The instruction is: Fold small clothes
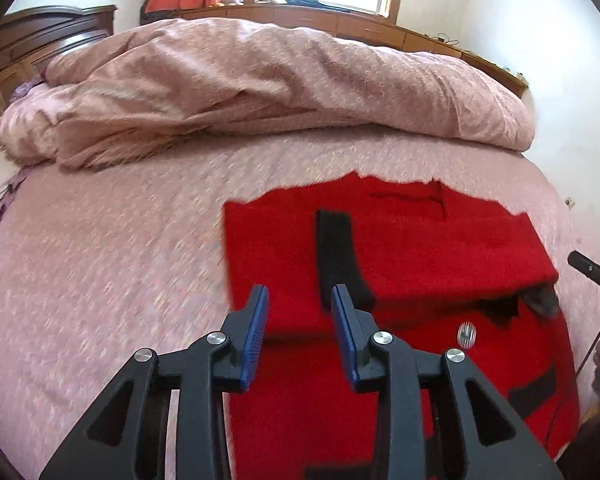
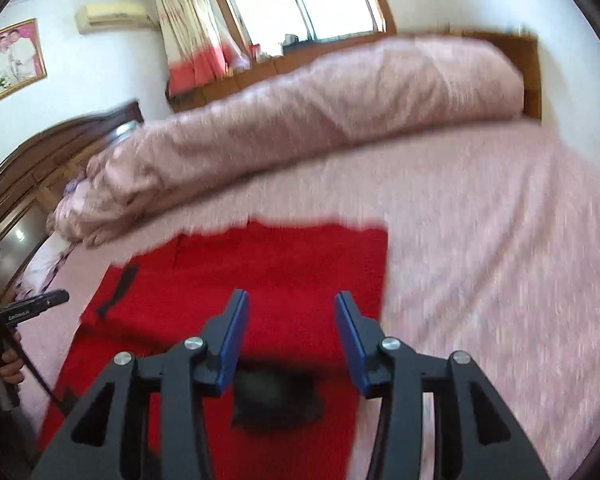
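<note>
i had the left hand-held gripper (image 1: 300, 294) hovering over the red garment (image 1: 400, 248) on the bed (image 1: 100, 260), its jaws parted and holding nothing. the right hand-held gripper (image 2: 290, 300) pointed toward 12 o'clock, gaping wider and empty, above the same garment. the rolled duvet (image 1: 280, 80) lay at 12 o'clock.

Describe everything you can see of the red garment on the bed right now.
The red garment looks knitted or fleecy, with black stripe-like patches and one small silvery button. It lies spread on the pink bedspread, its far part folded over the near part, leaving a stepped edge. Both the left gripper and right gripper are open above it, gripping nothing; contact can't be judged.
</note>
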The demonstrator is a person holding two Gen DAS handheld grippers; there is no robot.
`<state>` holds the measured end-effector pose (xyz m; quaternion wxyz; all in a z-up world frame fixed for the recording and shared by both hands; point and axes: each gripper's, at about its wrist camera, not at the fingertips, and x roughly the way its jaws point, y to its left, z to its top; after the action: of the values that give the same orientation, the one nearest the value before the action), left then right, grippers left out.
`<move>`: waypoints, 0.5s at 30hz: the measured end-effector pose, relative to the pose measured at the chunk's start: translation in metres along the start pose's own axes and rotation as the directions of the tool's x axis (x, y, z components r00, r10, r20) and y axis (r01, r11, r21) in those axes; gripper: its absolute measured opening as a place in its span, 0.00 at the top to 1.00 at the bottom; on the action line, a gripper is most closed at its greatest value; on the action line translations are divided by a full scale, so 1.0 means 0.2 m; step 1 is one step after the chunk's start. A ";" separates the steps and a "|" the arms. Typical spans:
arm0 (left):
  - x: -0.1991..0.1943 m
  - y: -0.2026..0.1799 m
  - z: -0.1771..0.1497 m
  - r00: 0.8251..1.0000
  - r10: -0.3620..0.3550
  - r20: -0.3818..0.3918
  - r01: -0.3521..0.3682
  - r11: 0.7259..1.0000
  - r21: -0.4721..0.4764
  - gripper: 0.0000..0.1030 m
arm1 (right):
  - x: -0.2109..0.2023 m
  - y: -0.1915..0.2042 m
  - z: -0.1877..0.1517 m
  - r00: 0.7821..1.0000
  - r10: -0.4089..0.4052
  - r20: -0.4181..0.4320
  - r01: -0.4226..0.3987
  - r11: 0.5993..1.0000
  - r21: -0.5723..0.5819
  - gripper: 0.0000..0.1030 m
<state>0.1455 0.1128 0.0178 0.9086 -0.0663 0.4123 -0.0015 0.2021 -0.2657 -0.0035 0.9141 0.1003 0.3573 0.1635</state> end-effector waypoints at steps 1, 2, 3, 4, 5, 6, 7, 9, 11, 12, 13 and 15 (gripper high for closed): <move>-0.02 0.03 -0.05 1.000 0.008 -0.022 -0.008 1.000 -0.012 0.75 | -0.04 -0.03 -0.04 0.999 0.038 -0.018 -0.037 0.999 0.039 0.55; -0.03 0.06 -0.07 0.999 0.016 -0.034 -0.017 1.000 -0.023 0.75 | -0.06 -0.04 -0.07 0.998 0.054 -0.014 -0.053 0.997 0.059 0.55; -0.04 0.10 -0.12 0.998 0.032 -0.061 -0.035 0.998 -0.047 0.75 | -0.09 -0.06 -0.11 0.998 0.060 -0.011 -0.059 0.995 0.080 0.55; -0.04 0.12 -0.15 0.996 0.034 -0.077 -0.039 0.997 -0.063 0.75 | -0.13 -0.07 -0.15 0.999 0.048 -0.016 -0.046 0.994 0.097 0.55; -0.05 0.15 -0.19 0.995 0.023 -0.098 -0.031 0.996 -0.081 0.75 | -0.16 -0.08 -0.20 0.999 0.024 -0.023 -0.021 0.994 0.106 0.55; -0.06 0.18 -0.23 0.994 0.012 -0.113 -0.022 0.995 -0.093 0.75 | -0.18 -0.08 -0.23 1.000 0.009 -0.026 -0.006 0.994 0.110 0.55; -0.08 0.20 -0.27 0.992 0.007 -0.123 -0.020 0.994 -0.104 0.75 | -0.21 -0.08 -0.28 1.000 -0.002 -0.029 0.005 0.993 0.114 0.55; -0.10 0.22 -0.34 0.990 -0.004 -0.141 -0.013 0.993 -0.120 0.75 | -0.26 -0.09 -0.37 0.999 0.000 -0.042 0.005 0.993 0.118 0.55; -0.11 0.25 -0.45 0.983 -0.049 -0.176 0.024 0.989 -0.144 0.75 | -0.31 -0.08 -0.48 0.997 0.015 -0.071 -0.005 0.991 0.132 0.55; -0.12 0.25 -0.48 0.980 -0.062 -0.191 0.034 0.988 -0.148 0.75 | -0.32 -0.09 -0.51 0.996 0.029 -0.086 -0.017 0.990 0.138 0.55; -0.12 0.24 -0.54 0.972 -0.078 -0.220 0.046 0.988 -0.148 0.74 | -0.34 -0.09 -0.57 0.993 0.053 -0.103 -0.037 0.987 0.153 0.55; -0.11 0.22 -0.62 0.962 -0.086 -0.261 0.052 0.990 -0.133 0.74 | -0.36 -0.09 -0.65 0.988 0.079 -0.133 -0.054 0.981 0.186 0.54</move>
<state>0.0349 0.1432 -0.0519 0.8385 -0.1367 0.5272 -0.0162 0.0668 -0.3002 -0.0579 0.8679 0.1837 0.4302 0.1674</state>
